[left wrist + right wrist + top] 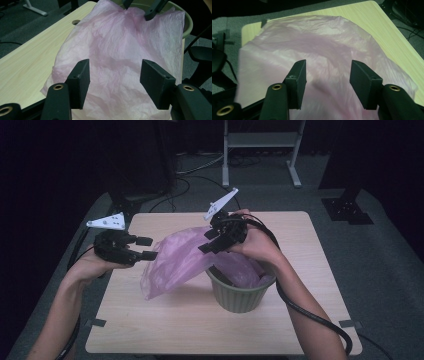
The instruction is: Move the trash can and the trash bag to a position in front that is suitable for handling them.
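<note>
So I'm lining the pot with the pink bag, and I'd call it roughly halfway. Part of the bag is already down inside the pot on the right side of the worktop, but most of it is draped out over the left rim and lying on the wood. My right tongs are up over the pot's near-left edge, open, with bag film behind the jaws but nothing pinched as far as I can see. My left tongs sit just off the bag's loose left end, also open and holding nothing. In the left gripper view the bag hangs from the rim like a curtain. Left to do: grab that loose end, spread the mouth, and fold it over the rim all the way round.
</note>
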`<state>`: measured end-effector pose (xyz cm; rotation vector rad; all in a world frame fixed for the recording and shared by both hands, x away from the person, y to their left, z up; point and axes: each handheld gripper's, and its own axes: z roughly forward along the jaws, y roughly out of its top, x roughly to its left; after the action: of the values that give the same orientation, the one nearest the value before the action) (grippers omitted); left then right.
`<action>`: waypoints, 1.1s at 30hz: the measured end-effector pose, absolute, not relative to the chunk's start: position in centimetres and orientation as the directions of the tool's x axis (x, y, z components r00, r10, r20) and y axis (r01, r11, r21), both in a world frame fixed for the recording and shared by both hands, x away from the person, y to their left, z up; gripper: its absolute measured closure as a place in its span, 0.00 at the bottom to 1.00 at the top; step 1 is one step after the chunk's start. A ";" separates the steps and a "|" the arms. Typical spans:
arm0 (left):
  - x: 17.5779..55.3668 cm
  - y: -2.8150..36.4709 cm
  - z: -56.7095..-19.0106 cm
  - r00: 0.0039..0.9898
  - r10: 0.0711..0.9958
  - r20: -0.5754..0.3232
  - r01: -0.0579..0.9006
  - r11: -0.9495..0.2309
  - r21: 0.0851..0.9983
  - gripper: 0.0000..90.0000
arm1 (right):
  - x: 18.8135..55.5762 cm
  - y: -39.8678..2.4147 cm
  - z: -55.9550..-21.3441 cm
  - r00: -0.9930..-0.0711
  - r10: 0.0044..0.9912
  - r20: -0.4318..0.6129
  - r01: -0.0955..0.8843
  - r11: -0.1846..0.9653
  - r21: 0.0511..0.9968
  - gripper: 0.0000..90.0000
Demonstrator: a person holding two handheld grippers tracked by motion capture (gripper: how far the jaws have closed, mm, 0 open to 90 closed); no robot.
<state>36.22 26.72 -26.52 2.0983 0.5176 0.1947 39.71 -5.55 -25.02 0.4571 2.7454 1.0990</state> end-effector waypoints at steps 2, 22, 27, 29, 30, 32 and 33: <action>36.2 27.0 -26.7 0.897 0.438 -0.062 0.289 -0.474 0.832 0.45 | 40.1 -5.0 -25.4 -0.941 0.336 -0.041 0.219 0.696 0.684 0.52; 36.0 27.5 -27.1 0.889 0.450 -0.080 0.303 -0.450 0.840 0.44 | 40.1 -10.1 -25.1 -0.889 0.458 -0.003 0.296 0.579 0.760 1.00; 36.5 26.6 -27.5 0.891 0.444 -0.090 0.309 -0.450 0.838 0.43 | 39.6 -14.0 -25.2 -0.865 0.500 0.042 0.318 0.483 0.815 1.00; 36.6 26.1 -27.8 0.895 0.435 -0.095 0.309 -0.454 0.836 0.42 | 39.4 -15.6 -25.4 -0.853 0.518 0.062 0.330 0.444 0.833 1.00; 36.7 25.8 -28.0 0.896 0.432 -0.099 0.311 -0.453 0.836 0.42 | 39.3 -16.2 -25.5 -0.849 0.524 0.073 0.336 0.427 0.839 1.00; 36.9 25.3 -28.4 0.900 0.423 -0.107 0.312 -0.455 0.834 0.42 | 39.1 -17.2 -25.8 -0.843 0.531 0.090 0.343 0.400 0.850 1.00; 37.0 25.0 -28.7 0.902 0.418 -0.111 0.314 -0.456 0.832 0.42 | 39.1 -17.6 -26.0 -0.840 0.534 0.102 0.349 0.387 0.854 1.00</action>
<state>36.97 24.97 -28.69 2.0823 0.5256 0.1332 39.06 -17.59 -26.00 0.7911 2.4526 1.4388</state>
